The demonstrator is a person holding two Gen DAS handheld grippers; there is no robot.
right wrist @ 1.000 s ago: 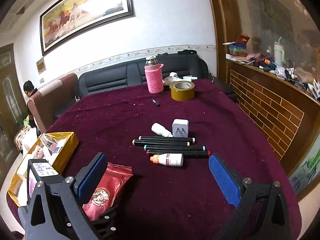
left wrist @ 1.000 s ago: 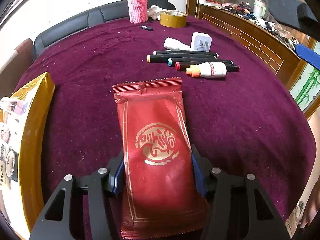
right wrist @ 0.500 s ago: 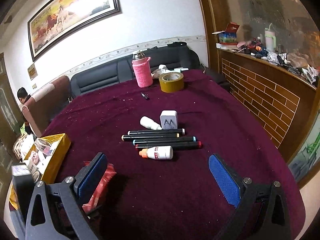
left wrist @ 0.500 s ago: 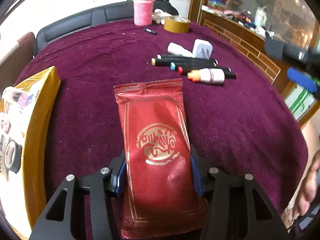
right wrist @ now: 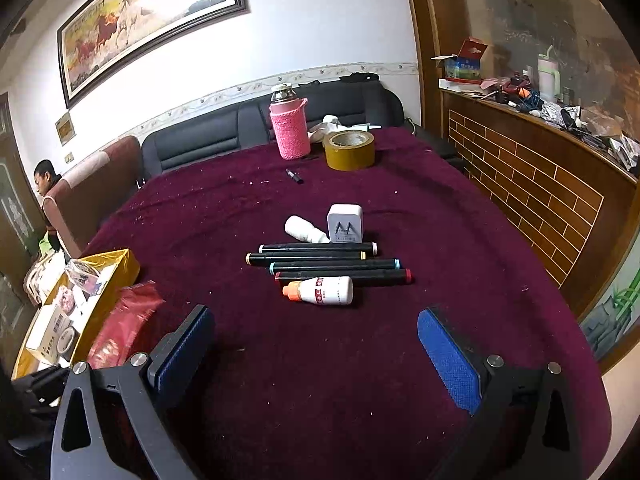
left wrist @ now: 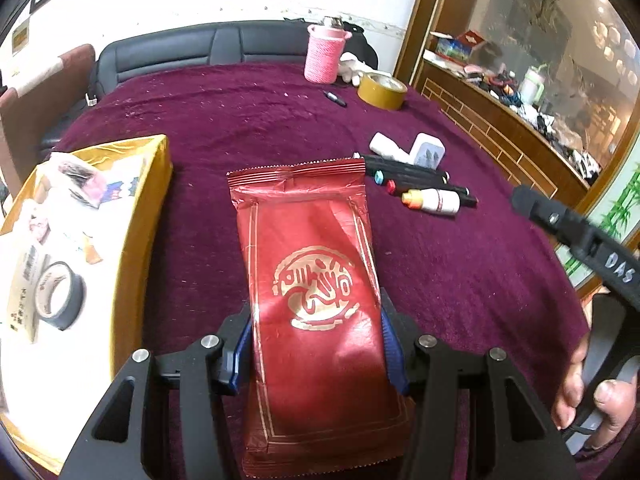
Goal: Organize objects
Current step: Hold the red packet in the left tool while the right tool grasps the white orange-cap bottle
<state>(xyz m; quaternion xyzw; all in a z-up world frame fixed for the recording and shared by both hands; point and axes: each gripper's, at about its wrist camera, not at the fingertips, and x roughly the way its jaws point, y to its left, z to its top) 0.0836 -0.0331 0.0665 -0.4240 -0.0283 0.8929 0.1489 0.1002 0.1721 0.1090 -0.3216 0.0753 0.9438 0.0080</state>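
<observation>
My left gripper [left wrist: 316, 356] is shut on a red foil packet [left wrist: 312, 280] with a gold emblem and holds it above the purple tablecloth, just right of a gold box [left wrist: 136, 232]. The packet [right wrist: 124, 324] and the box [right wrist: 104, 280] also show at the left of the right wrist view. My right gripper [right wrist: 316, 356] is open and empty above the cloth, short of a row of black markers [right wrist: 328, 262], a small white bottle with an orange cap [right wrist: 324, 290], a white charger [right wrist: 345, 223] and a white tube [right wrist: 304, 229].
The gold box holds a tape roll [left wrist: 58, 300] and small packs. A pink-sleeved flask [right wrist: 289, 128], a brown tape roll [right wrist: 349, 149] and a small dark pen cap [right wrist: 294, 176] stand at the far side. A wooden counter [right wrist: 540, 184] runs along the right.
My left gripper has lifted and moved left with the red packet, closer to the gold box. My right gripper has drawn back a little from the markers and stayed open.
</observation>
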